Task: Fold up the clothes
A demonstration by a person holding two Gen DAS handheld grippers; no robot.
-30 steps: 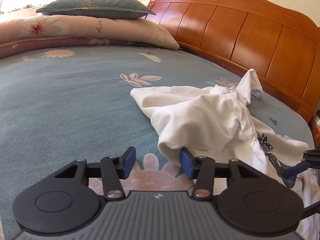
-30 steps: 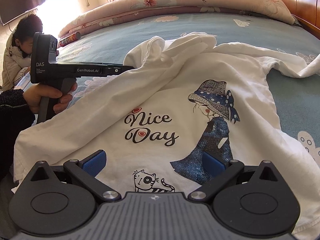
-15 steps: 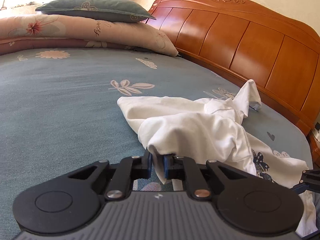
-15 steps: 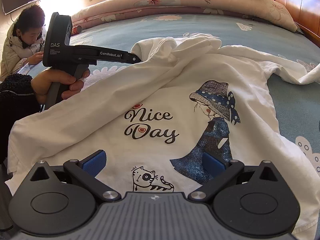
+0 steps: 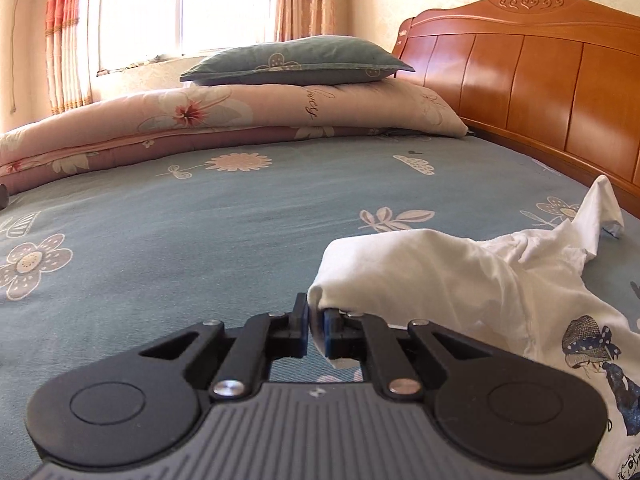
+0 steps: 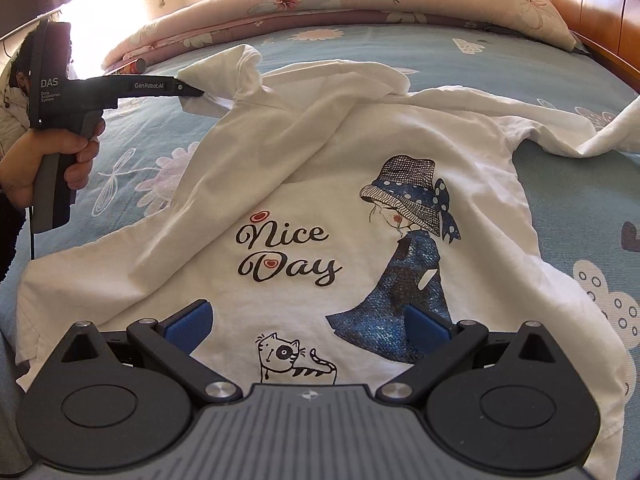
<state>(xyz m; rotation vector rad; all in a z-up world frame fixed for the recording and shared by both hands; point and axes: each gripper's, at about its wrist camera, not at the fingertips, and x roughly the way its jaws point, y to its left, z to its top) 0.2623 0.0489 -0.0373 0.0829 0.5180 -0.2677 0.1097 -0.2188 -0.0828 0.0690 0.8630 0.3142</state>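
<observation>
Across the wide bed with its blue-grey flowered cotton sheet, backed by a polished orange wooden headboard and a rolled pink floral quilt along the far side, lies the white cotton T-shirt printed with "Nice Day" and a girl in a blue hat, print side up, its hem nearest the right tool and its sleeves crumpled at the far end. At far left the left tool has just closed its blue pads on the edge of the left sleeve, with cloth pinched between them, the sleeve raised off the sheet. Nearest, the right tool hovers over the hem with its jaws wide apart, gripping nothing. To do this well, I judge the left tool should draw the sleeve outward until taut and flat before folding it inward, while the right tool pins the hem so the body does not drag or wrinkle.
</observation>
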